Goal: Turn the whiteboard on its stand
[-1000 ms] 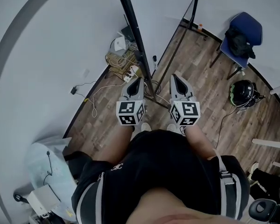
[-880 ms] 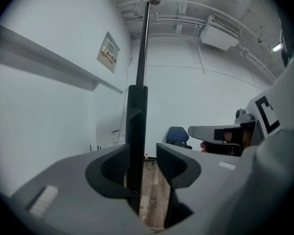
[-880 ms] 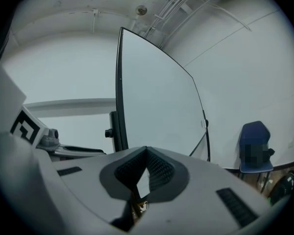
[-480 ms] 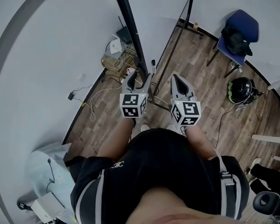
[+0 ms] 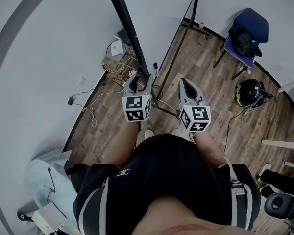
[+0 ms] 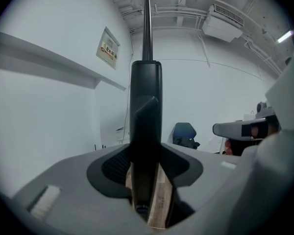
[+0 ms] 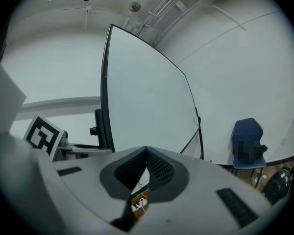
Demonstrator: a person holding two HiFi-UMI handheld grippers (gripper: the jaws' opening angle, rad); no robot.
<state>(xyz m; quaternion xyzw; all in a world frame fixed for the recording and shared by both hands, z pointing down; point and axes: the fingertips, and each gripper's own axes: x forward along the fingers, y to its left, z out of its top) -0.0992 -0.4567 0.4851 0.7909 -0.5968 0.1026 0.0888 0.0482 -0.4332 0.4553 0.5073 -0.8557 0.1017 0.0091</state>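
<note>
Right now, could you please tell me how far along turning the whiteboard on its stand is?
Done: the left tool is at the stand's black upright post. In hand: its jaws have just been closing and now grip that post. Left: the turn itself; nothing shows the large white whiteboard swung yet, and the right tool hangs shut and empty, clear of it.

Wood floor (image 5: 201, 70), cable tangle (image 5: 116, 62), helmet (image 5: 248, 93), blue chair (image 5: 259, 25)
</note>
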